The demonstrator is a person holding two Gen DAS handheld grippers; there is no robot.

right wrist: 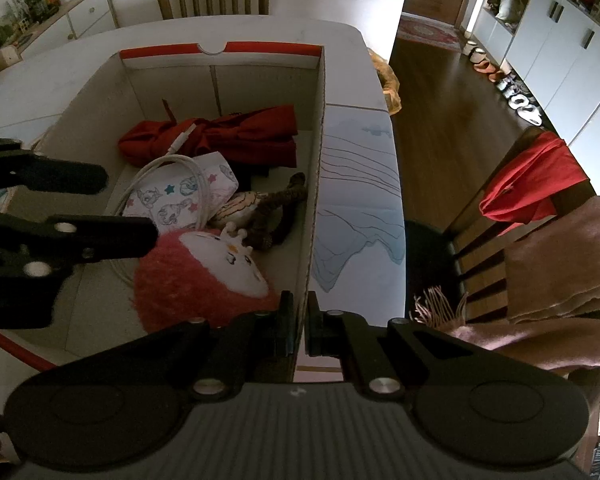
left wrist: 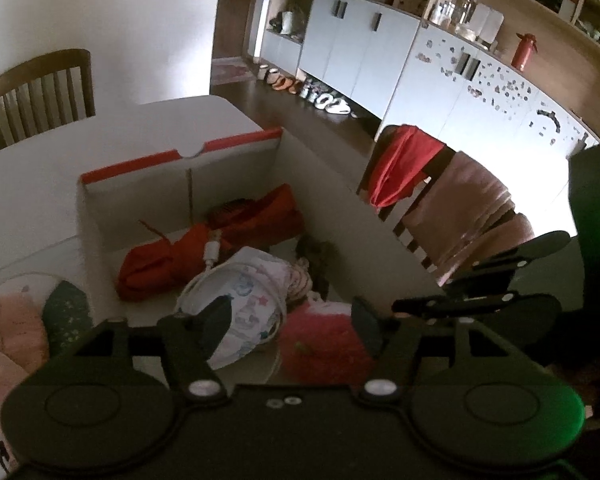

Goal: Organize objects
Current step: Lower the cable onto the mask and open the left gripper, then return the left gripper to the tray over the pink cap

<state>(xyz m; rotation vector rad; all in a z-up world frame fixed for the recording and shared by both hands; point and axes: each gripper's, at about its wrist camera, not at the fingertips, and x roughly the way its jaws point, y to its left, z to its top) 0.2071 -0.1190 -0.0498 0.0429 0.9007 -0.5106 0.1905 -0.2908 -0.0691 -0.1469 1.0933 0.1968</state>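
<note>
Both hand-held grippers hover at one cardboard box (right wrist: 318, 184): the right gripper (right wrist: 299, 320) has its fingers pinched narrow on the box's right wall, while the left gripper (left wrist: 288, 326) hangs over the interior with jaws spread wide and holding nothing. Just ahead of the left gripper's fingertips lie a pink plush toy (left wrist: 324, 344) and a printed cloth (left wrist: 244, 296) ringed by a white cable (right wrist: 172, 168); farther ahead, against the far wall, sits a red garment (right wrist: 228, 136)
</note>
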